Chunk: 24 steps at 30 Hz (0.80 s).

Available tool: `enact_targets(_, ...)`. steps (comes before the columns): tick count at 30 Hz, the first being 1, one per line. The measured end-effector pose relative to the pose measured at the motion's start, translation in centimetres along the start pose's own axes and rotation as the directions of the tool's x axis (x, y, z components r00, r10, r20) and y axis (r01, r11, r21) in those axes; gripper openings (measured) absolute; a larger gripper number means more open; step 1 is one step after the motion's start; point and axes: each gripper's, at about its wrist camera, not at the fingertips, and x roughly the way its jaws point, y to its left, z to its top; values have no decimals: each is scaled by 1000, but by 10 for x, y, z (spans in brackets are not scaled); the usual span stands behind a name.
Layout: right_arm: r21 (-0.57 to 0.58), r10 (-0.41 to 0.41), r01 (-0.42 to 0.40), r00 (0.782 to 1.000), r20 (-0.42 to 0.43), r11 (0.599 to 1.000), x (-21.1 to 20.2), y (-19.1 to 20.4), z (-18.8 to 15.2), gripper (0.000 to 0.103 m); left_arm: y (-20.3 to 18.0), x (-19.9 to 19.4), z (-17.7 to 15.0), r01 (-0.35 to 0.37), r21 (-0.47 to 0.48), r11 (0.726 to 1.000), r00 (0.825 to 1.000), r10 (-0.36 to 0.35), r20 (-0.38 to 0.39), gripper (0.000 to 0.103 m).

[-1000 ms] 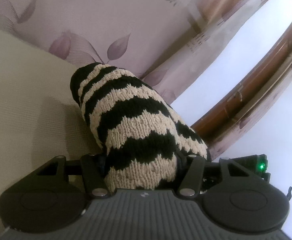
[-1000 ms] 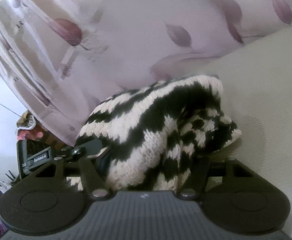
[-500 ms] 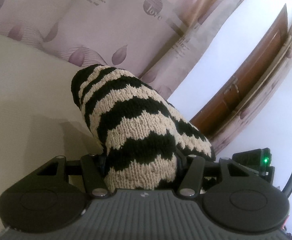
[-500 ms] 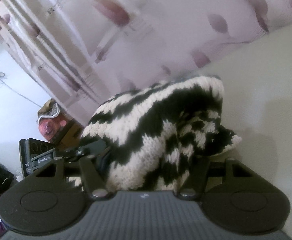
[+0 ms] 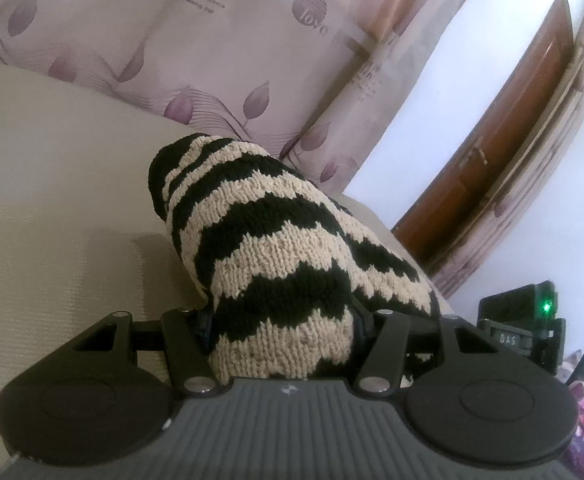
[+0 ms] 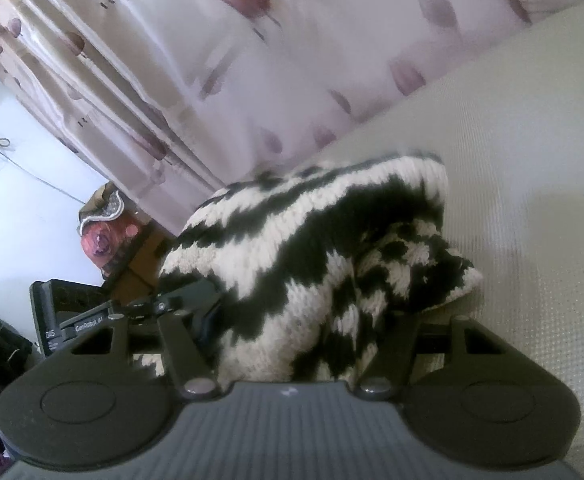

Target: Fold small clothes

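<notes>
Jaws: your left gripper [image 5: 281, 320] is clamped on one end of the black-and-cream knitted garment [image 5: 275, 256]; your right gripper [image 6: 292, 332] pinches its other end [image 6: 312, 248]. Location: garment held bunched over the cream bed surface [image 5: 51, 184]. Backdrop: leaf-print curtain [image 6: 292, 60].

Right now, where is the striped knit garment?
The striped knit garment is bunched between the jaws of both the left gripper and right gripper, above the beige surface, with the curtain behind.
</notes>
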Motion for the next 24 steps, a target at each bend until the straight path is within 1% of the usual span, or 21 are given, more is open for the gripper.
enact_targets(9,4,-31,31,999,-21,1000,9,-8,-5,64,5,6,-9,-57,31,998,998,57,-3,58)
enact_targets(14,12,-46,47,998,-29,999,11,-18,-9,64,2,11,-12,-98,65,993,995,99,-5,60)
enact_targets(19,-21,-78,77,996,-34,997,12,-17,-12,64,1,14,-18,-140,81,987,990,140,7,63)
enact_targets(24,-70,-121,118,992,-36,991,15,-12,-16,66,-6,16,-23,-196,115,974,981,195,26,67)
